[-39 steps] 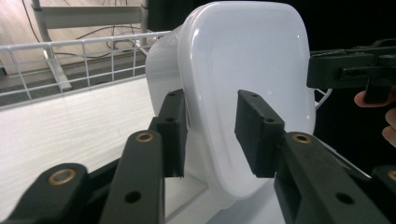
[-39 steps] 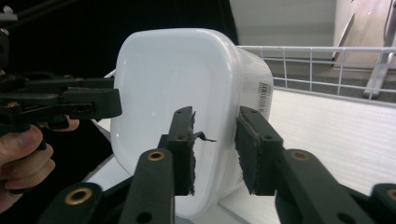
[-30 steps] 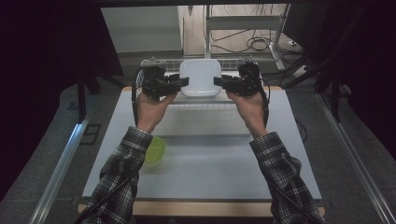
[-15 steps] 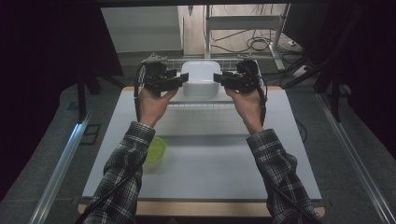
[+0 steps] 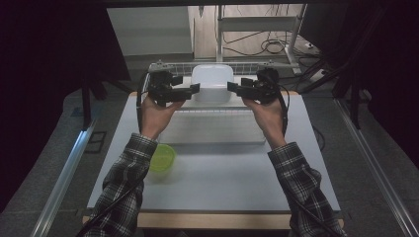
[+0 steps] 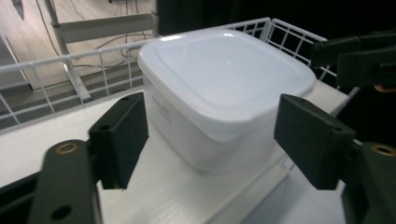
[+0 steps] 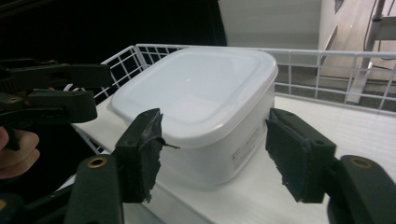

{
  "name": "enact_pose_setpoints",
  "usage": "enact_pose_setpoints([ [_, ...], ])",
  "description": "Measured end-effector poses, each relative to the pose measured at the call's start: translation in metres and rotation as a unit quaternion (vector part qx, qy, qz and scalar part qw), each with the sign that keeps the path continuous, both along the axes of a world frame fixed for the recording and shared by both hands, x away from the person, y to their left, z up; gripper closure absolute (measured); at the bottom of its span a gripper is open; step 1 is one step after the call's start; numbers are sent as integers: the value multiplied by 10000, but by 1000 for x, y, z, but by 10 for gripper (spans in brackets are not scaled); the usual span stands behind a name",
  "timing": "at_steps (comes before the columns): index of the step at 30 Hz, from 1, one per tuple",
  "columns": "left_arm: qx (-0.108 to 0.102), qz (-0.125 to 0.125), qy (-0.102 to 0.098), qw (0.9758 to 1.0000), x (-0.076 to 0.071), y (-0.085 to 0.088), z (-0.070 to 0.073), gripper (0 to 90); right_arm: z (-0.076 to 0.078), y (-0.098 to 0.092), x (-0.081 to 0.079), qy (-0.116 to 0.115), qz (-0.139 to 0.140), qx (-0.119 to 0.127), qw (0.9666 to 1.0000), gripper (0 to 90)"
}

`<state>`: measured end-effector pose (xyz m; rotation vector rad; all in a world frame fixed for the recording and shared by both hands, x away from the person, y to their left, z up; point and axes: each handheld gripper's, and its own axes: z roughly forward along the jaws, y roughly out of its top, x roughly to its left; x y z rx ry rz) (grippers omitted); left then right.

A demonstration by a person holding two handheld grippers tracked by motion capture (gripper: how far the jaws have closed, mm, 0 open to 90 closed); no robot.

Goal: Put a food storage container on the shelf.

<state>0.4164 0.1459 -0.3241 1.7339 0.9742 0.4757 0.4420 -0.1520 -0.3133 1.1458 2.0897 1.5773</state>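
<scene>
Now our white lidded tub [image 5: 212, 83] sits on the far wire rack [image 5: 163, 66], both grippers, left [image 5: 191, 90] and right [image 5: 231, 88], just opened wide, clear of it; placing looks done.

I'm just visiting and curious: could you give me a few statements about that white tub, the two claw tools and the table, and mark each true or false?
1. The white lidded container stands on a white wire rack. True.
2. The left gripper is clamped on the container. False: its jaws have just been opening and stand apart from it.
3. The right gripper holds the lid lifted. False: its jaws, too, have just been opening, and the lid sits on the container.
4. A green bowl lies on the table near the person's left sleeve. True.
</scene>
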Motion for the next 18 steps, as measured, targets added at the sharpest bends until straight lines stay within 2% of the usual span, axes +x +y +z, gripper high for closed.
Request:
enact_pose_setpoints([
  [5,172,-227,-91,9996,-19,3,-4,179,-6,-3,-12,-98,131,-111,9998,283],
  [8,218,-356,-29,9991,-25,2,-6,140,-9,-3,-17,-115,183,-168,9996,262],
  [11,305,-533,-4,9981,-37,1,-14,125,-14,-3,-27,-165,284,-244,9992,234],
  [18,401,-654,47,9970,-52,1,-29,93,-21,-1,-42,-231,433,-361,9981,196],
])
